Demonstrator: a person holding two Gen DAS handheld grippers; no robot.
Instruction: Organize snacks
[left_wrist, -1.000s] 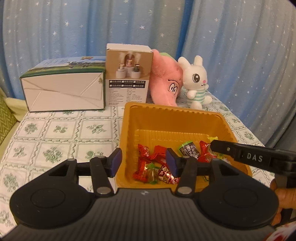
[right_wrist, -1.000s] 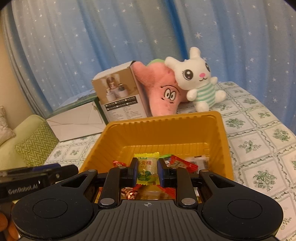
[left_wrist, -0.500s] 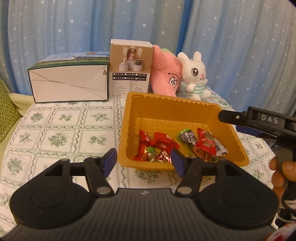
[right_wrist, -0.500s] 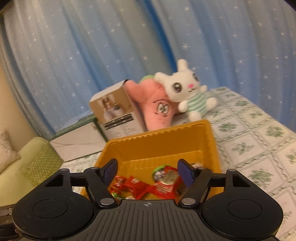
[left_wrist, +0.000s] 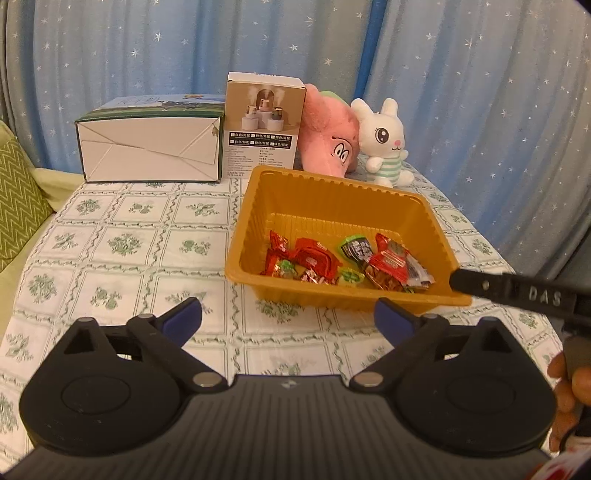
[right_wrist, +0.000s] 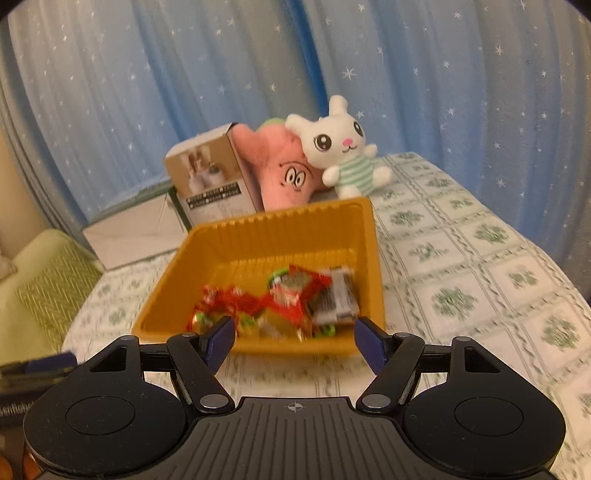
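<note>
An orange plastic tray (left_wrist: 334, 192) (right_wrist: 258, 236) stands on the patterned tablecloth and holds several wrapped snacks (left_wrist: 347, 264) (right_wrist: 295, 299), mostly red with some green and black ones. My left gripper (left_wrist: 288, 321) hovers over the cloth just in front of the tray; its jaws are opening wide with nothing between them. My right gripper (right_wrist: 293, 338) is open and empty at the tray's near rim. In the left wrist view the right gripper's black finger (left_wrist: 517, 293) reaches in from the right by the tray's front corner, with a hand (left_wrist: 570, 402) below it.
At the back of the table stand a long white carton (left_wrist: 149, 146), a small product box (left_wrist: 264, 127) (right_wrist: 208, 177), a pink plush (left_wrist: 332, 133) (right_wrist: 282, 173) and a white rabbit plush (left_wrist: 384, 142) (right_wrist: 341, 151). A green cushion (left_wrist: 18, 206) lies left. Blue starred curtains hang behind.
Both grippers pulled back out of the tray toward the near side. The right gripper let go of a yellow candy into the tray and opened. The left jaws spread wider.
</note>
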